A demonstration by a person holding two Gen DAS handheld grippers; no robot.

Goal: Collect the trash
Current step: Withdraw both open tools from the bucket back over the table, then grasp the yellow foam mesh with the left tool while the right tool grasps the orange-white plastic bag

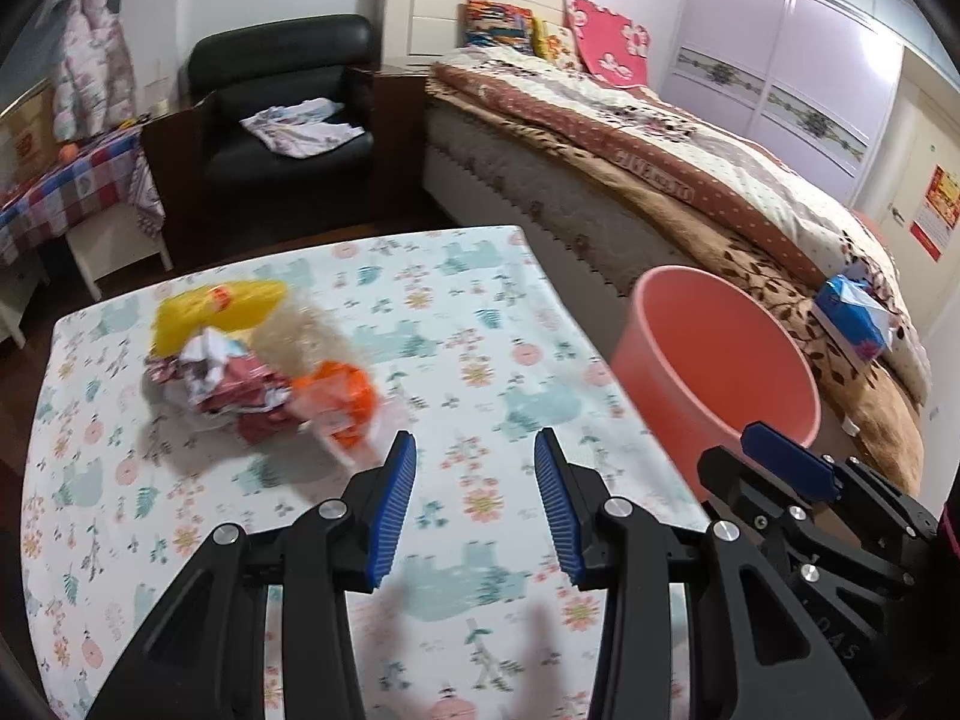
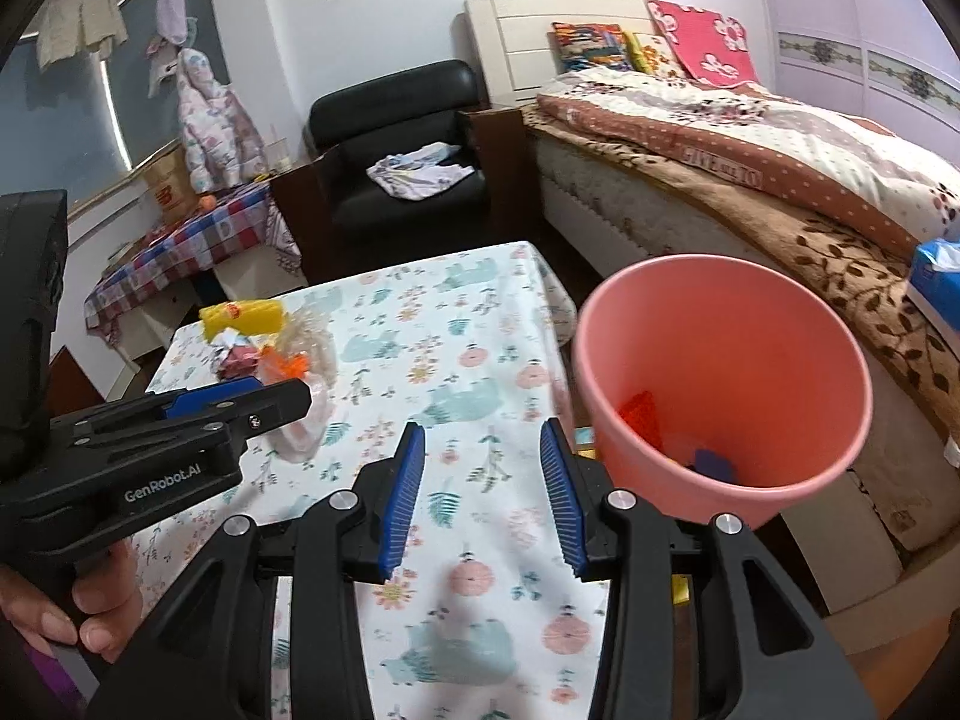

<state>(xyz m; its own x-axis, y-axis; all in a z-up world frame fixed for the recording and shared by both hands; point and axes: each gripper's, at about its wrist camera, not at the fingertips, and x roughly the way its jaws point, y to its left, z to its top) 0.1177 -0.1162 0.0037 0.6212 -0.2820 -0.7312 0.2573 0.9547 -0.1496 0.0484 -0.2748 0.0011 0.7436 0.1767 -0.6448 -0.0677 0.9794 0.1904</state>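
Note:
A pile of trash [image 1: 258,369] lies on the far left of the patterned table [image 1: 456,312]: a yellow wrapper [image 1: 219,312], a crumpled red and white wrapper [image 1: 231,387], an orange packet [image 1: 339,399] and a clear bag [image 1: 300,330]. My left gripper [image 1: 474,456] is open and empty, just right of the pile. A pink bin [image 2: 720,384] stands off the table's right edge, with orange and blue scraps inside. My right gripper [image 2: 483,450] is open and empty over the table, left of the bin. The pile also shows in the right wrist view [image 2: 264,348].
A bed [image 1: 690,168] with quilts runs along the right behind the bin, with a blue tissue pack [image 1: 855,318] on it. A black armchair [image 1: 282,102] with cloth stands at the back. A checkered-cloth side table [image 1: 66,192] is at far left.

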